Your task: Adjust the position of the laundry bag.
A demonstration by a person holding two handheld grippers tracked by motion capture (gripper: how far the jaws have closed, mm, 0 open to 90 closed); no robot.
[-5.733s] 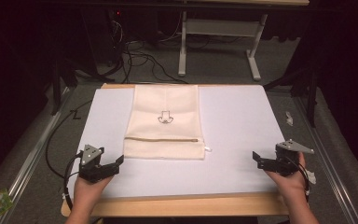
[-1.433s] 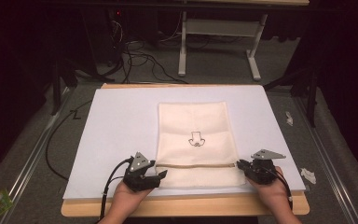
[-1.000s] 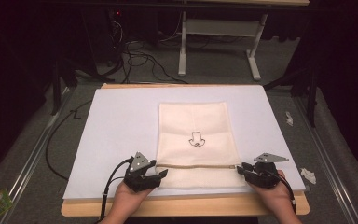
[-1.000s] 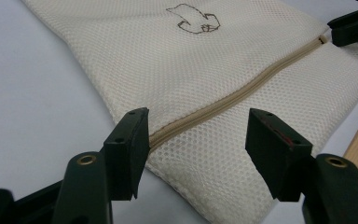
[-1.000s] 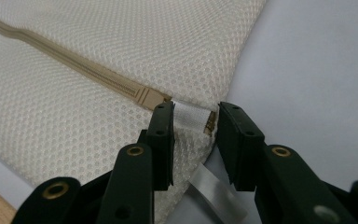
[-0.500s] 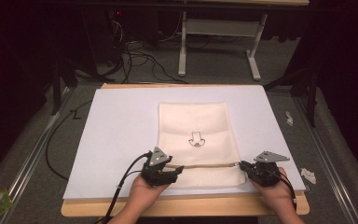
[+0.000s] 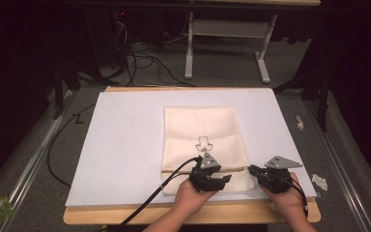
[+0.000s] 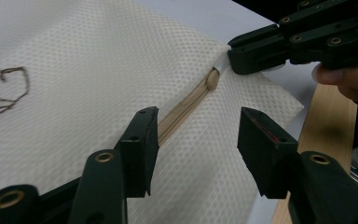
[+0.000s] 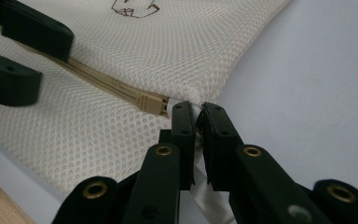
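Observation:
A cream mesh bag (image 7: pixel 200 130) with a small line drawing lies flat on the white sheet. A tan zipper (image 8: pixel 182 109) runs across its near end, with the slider (image 9: pixel 150 103) close to the right edge. My right gripper (image 9: pixel 198 112) is shut on the bag's edge just past the slider, and also shows as the right gripper (image 7: pixel 251 169) in the high view. My left gripper (image 8: pixel 198 126) hovers open over the zipper, a short way left of the slider. Its jaws have just been closing, with the zipper line between them and the pads clear of the cloth.
The white sheet (image 7: pixel 125 145) covers most of the wooden table (image 7: pixel 125 215). A black cable (image 7: pixel 149 203) trails from the left gripper over the near edge. Crumpled scraps (image 7: pixel 319 181) lie right of the table. A metal table frame (image 7: pixel 227 43) stands behind.
My left gripper has slid right along the zipper toward the right gripper, and its jaws have narrowed. The right gripper has stayed at the bag's right edge and closed on it.

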